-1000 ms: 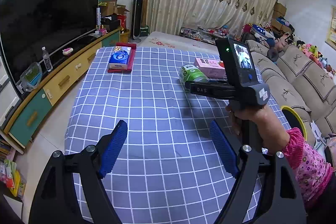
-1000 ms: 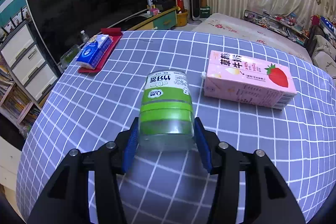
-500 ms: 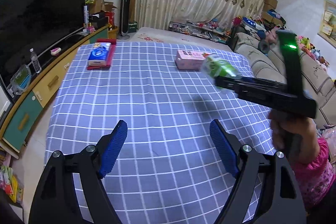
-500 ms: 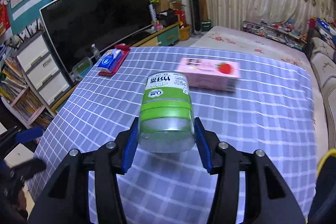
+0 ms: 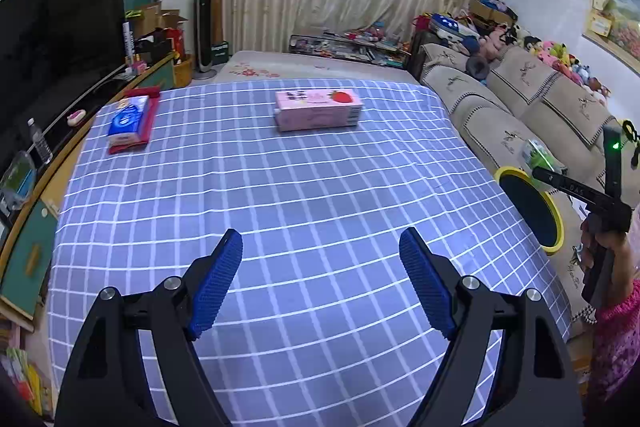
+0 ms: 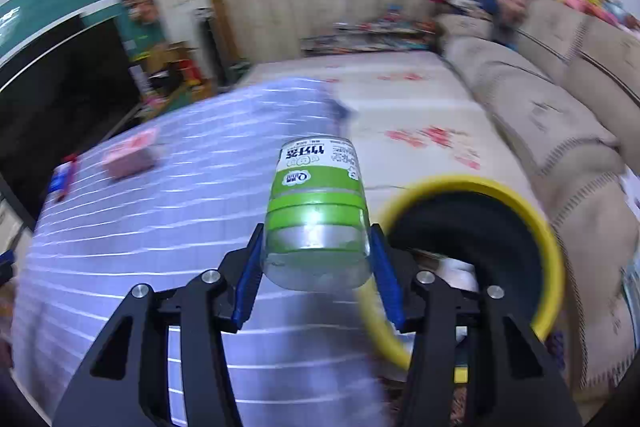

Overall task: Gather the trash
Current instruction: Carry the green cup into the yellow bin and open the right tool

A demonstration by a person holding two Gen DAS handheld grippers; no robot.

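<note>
- Bottle (image 6: 316,211), green-labelled, pinched between the right gripper (image 6: 316,279) fingers, bin (image 6: 472,187) just right of them: carrying step.
- Next: centre over the opening, release.
- Left gripper (image 5: 320,279) fingers spread, empty.

on the table (image 5: 280,195) we see the carton (image 5: 318,109) at the far middle, the tissue pack (image 5: 129,119) far left, the bin (image 5: 528,207) beside its right edge.

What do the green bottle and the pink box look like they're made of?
The green bottle: clear glossy plastic, probably, since its bare bottom is see-through under a green wrap label. The pink box: printed cardboard carton, apparently, with flat faces, sharp folded edges and a slight sheen.
</note>
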